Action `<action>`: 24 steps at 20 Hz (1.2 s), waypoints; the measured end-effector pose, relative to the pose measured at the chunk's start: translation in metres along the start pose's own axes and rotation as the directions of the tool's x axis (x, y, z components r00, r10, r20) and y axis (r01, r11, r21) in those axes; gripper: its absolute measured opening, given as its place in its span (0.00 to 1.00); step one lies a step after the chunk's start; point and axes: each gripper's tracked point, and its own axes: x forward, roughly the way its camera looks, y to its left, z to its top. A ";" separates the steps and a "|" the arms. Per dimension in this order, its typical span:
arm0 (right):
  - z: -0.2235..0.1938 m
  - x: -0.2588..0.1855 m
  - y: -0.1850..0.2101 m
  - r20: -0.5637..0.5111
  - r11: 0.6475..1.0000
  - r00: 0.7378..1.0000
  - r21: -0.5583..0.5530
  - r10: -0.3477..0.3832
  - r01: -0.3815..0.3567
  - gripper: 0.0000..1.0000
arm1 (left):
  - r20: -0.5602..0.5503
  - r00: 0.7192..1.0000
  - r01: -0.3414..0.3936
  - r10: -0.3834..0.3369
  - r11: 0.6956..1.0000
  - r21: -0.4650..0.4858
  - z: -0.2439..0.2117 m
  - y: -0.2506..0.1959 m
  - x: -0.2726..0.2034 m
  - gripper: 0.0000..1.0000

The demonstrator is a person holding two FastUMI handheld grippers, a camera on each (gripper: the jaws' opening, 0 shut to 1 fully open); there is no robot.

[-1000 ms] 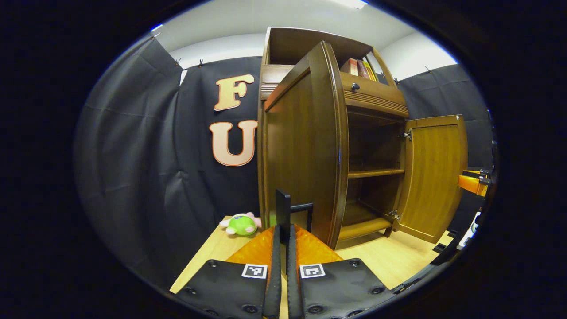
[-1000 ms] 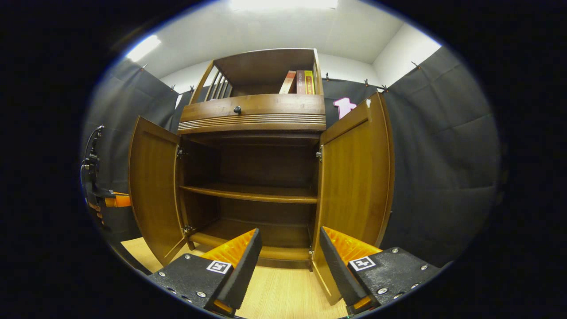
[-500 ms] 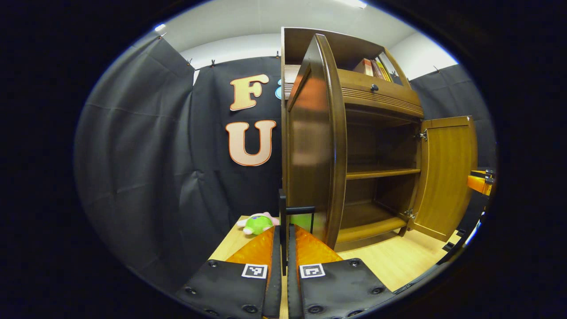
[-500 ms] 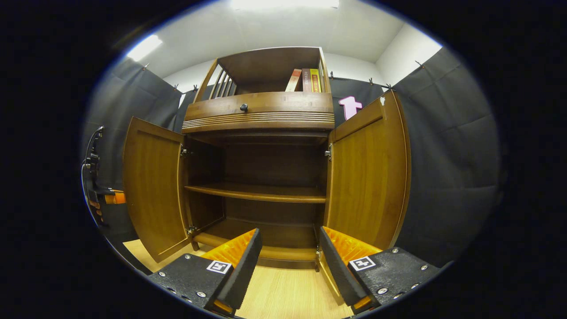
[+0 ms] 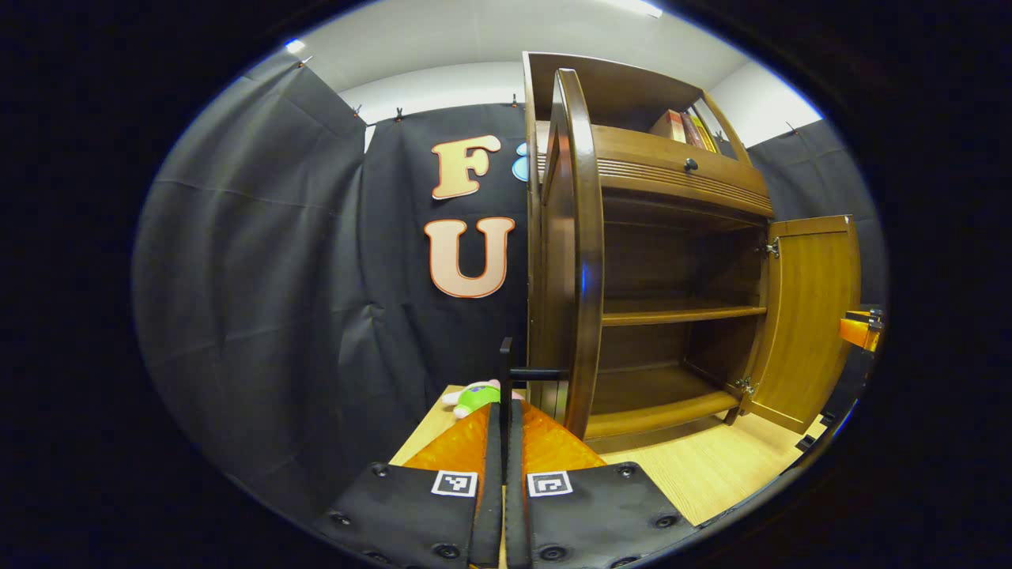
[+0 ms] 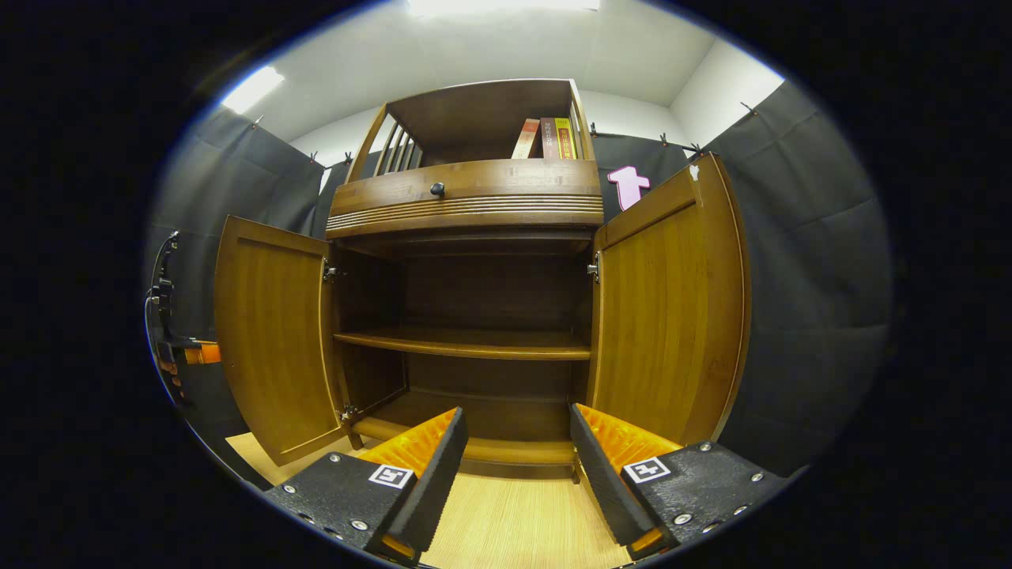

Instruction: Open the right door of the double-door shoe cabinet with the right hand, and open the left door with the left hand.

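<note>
We are clamping the left tongs point(image 5: 504, 411) on the black handle point(image 5: 528, 371) of the left door point(image 5: 575, 261), edge-on dead ahead with its long axis vertical, while the right tongs point(image 6: 518, 442) are hanging released facing the open shoe cabinet point(image 6: 474, 340), right door point(image 6: 672, 300) swung wide.

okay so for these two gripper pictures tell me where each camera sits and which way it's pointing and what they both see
Left gripper view: rides the left tool, beside the cabinet's left door, seen nearly edge-on; its fingers are pressed on the door's black handle; a green plush toy lies beyond.
Right gripper view: rides the right tool, low in front of the cabinet, looking into the shelves; its fingers stand apart, holding nothing.
Shared: both open doors, the shelves, the drawer knob and the books.
</note>
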 end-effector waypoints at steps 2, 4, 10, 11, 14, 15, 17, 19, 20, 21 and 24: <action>0.002 0.000 -0.001 0.002 1.000 1.000 -0.001 -0.002 0.002 0.82 | 0.009 1.000 -0.030 0.030 1.000 -0.003 0.005 0.011 -0.006 0.08; 0.006 0.001 -0.006 0.008 1.000 1.000 0.004 -0.011 0.011 0.82 | 0.017 1.000 -0.010 0.011 0.999 -0.035 0.014 0.008 -0.010 0.07; 0.010 0.007 -0.019 -0.005 0.999 0.999 0.014 -0.035 0.035 0.82 | 0.068 0.997 -0.021 0.021 1.000 -0.004 0.039 -0.004 -0.025 0.07; 0.012 0.008 -0.023 -0.002 0.999 0.999 0.018 -0.040 0.040 0.82 | 0.078 0.997 -0.029 0.029 1.000 0.005 0.044 -0.005 -0.027 0.07; 0.022 0.011 -0.033 0.012 0.998 0.998 0.032 -0.055 0.055 0.82 | 0.081 0.996 -0.045 0.044 0.999 0.019 0.056 -0.011 -0.033 0.08; 0.025 0.012 -0.035 0.018 0.998 0.998 0.037 -0.058 0.058 0.82 | 0.078 0.996 -0.045 0.044 0.999 0.012 0.058 -0.016 -0.034 0.02; 0.031 0.014 -0.041 0.028 0.997 0.997 0.046 -0.067 0.066 0.82 | 0.068 0.998 -0.005 0.006 1.000 -0.012 0.063 -0.034 -0.035 0.17; 0.035 0.016 -0.043 0.032 0.997 0.997 0.050 -0.067 0.065 0.82 | 0.065 0.998 0.019 -0.019 1.000 -0.006 0.068 -0.049 -0.036 0.32; 0.036 0.016 -0.045 0.034 0.997 0.997 0.051 -0.065 0.064 0.93 | 0.066 0.997 0.026 -0.026 1.000 0.002 0.070 -0.057 -0.035 0.39; 0.037 0.016 -0.045 0.035 0.997 0.997 0.051 -0.065 0.063 0.93 | 0.070 0.997 0.039 -0.040 0.999 0.007 0.073 -0.064 -0.034 0.46; 0.041 0.016 -0.049 0.040 0.997 0.997 0.044 -0.063 0.062 0.93 | 0.086 0.994 0.073 -0.074 0.997 0.011 0.083 -0.088 -0.034 0.67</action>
